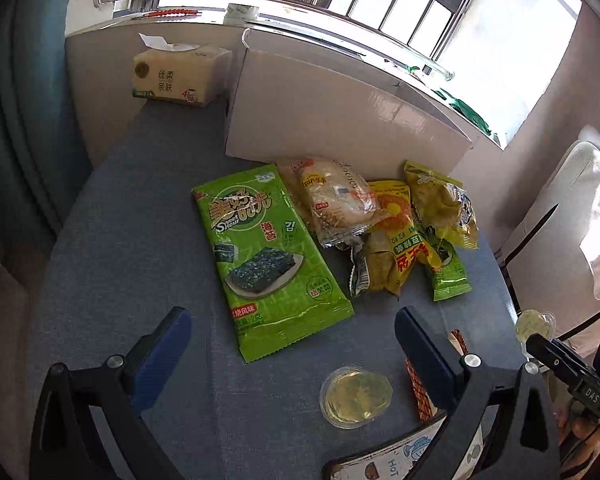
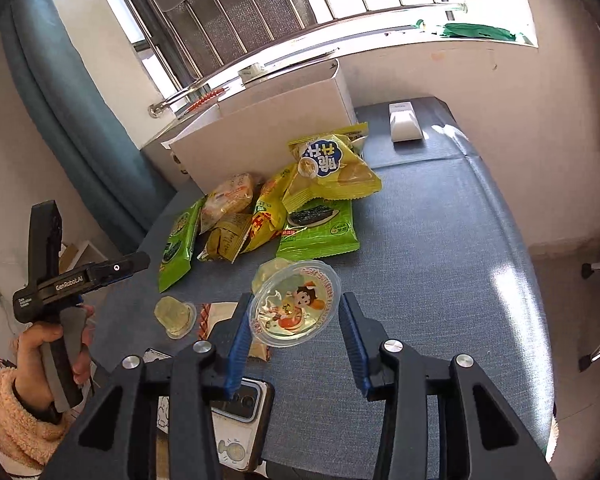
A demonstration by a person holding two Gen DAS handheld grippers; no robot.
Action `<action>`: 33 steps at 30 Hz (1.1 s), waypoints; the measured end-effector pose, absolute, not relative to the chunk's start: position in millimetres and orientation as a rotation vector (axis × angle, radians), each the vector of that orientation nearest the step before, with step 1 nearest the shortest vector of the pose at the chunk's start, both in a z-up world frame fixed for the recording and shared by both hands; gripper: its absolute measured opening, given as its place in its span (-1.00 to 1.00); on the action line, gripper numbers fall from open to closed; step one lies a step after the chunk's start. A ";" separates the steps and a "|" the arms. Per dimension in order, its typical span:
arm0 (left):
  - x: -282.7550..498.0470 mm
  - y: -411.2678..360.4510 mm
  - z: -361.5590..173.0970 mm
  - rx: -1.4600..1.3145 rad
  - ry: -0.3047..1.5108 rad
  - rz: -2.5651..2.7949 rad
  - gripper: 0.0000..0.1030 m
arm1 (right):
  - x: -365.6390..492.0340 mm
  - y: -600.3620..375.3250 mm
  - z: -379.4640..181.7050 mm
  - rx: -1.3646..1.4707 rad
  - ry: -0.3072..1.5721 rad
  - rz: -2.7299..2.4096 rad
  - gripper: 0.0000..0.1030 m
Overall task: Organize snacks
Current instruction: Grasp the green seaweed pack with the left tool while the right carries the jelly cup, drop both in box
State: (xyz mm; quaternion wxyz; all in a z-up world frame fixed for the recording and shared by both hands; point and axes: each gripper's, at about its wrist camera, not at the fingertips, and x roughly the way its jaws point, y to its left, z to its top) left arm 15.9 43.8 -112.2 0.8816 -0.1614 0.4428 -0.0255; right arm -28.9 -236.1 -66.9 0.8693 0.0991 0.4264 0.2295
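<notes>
Hovering with right gripper fingers spread around jelly cup, just short of snack pile; left gripper fingers gaping, empty, facing seaweed pack

Free: bare cloth right of the snack pile.
Blocked: white box just behind the pile; phone near edge.
</notes>
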 end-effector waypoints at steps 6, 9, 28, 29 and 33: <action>68.0 51.3 -132.3 -0.370 0.997 0.036 0.99 | -34.0 -233.7 -61.1 0.195 0.884 0.490 -0.10; 83.0 46.9 -139.8 -0.319 1.010 0.072 0.99 | -35.2 -236.0 -61.9 0.203 0.888 0.488 -0.10; 19.6 62.3 -59.4 -0.231 0.758 -0.061 0.22 | -13.0 -217.5 -59.2 0.230 0.894 0.543 -0.10; 22.2 62.7 -50.2 -0.231 0.737 -0.079 0.22 | -7.2 -214.3 -55.5 0.228 0.885 0.550 -0.10; 47.9 58.7 -19.3 -0.214 0.676 -0.123 0.22 | 23.0 -198.5 -30.1 0.209 0.828 0.581 -0.10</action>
